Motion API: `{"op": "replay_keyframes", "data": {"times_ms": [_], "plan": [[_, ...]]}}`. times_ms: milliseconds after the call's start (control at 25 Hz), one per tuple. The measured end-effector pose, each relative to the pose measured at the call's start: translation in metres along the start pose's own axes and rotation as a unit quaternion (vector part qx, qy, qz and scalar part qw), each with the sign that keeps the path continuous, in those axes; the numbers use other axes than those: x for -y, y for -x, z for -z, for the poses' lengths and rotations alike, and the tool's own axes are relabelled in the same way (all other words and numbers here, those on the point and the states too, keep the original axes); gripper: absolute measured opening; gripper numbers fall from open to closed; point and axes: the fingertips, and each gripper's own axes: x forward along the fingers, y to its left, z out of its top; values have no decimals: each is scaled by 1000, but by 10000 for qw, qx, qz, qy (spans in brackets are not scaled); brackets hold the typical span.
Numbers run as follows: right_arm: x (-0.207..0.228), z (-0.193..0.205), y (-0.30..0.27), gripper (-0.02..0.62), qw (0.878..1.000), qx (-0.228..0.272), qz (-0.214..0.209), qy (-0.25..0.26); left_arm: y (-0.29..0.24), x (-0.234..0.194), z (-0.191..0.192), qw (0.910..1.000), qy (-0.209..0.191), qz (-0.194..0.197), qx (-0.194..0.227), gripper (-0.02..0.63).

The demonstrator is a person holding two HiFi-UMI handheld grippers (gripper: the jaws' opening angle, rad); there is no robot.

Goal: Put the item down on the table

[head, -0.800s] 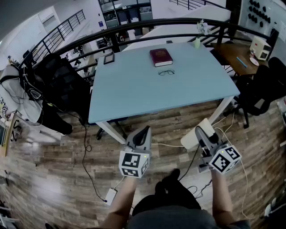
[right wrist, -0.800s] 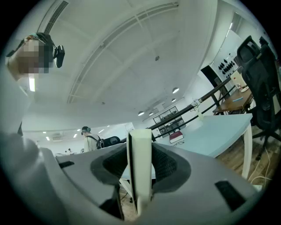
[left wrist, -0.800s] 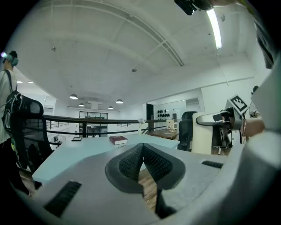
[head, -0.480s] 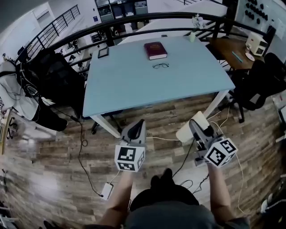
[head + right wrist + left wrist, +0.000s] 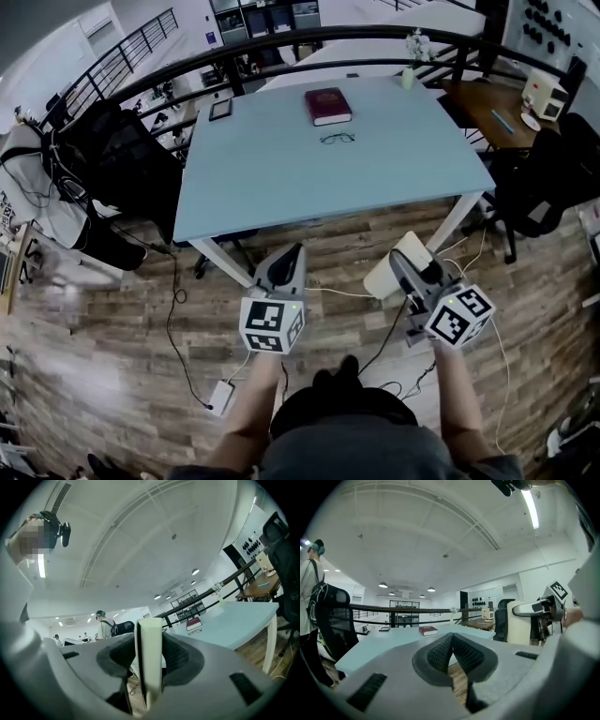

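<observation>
My right gripper (image 5: 401,261) is shut on a flat cream-coloured item (image 5: 392,274), held upright over the wooden floor, short of the table's near edge. In the right gripper view the item (image 5: 150,653) stands on edge between the pads of the right gripper (image 5: 149,644). My left gripper (image 5: 293,251) hovers beside it, shut and empty; its pads meet in the left gripper view (image 5: 451,638), where the item (image 5: 524,626) shows at the right. The light blue table (image 5: 309,187) lies ahead, with a dark red book (image 5: 327,105) and glasses (image 5: 337,138) at its far side.
Black chairs stand left (image 5: 122,178) and right (image 5: 548,183) of the table. A wooden desk (image 5: 492,103) is at the back right, a railing (image 5: 281,52) behind. A tablet (image 5: 220,109) and small vase (image 5: 409,78) sit on the table. Cables and an adapter (image 5: 219,397) lie on the floor.
Both grippers have come a little forward toward the table's near edge. The right gripper still holds the cream item and the left stays shut.
</observation>
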Motion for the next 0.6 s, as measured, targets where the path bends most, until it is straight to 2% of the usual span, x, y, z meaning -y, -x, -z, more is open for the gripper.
{"op": "replay_keyframes", "data": {"times_ms": [320,600], "plan": [[18,-10,-5,166,9991,34,-354,-231,-16,7,-4,9998,-38,-173,69,6],[30,-18,-20,166,9983,26,-470,-338,-28,-4,2,9994,60,-348,-30,6]]}}
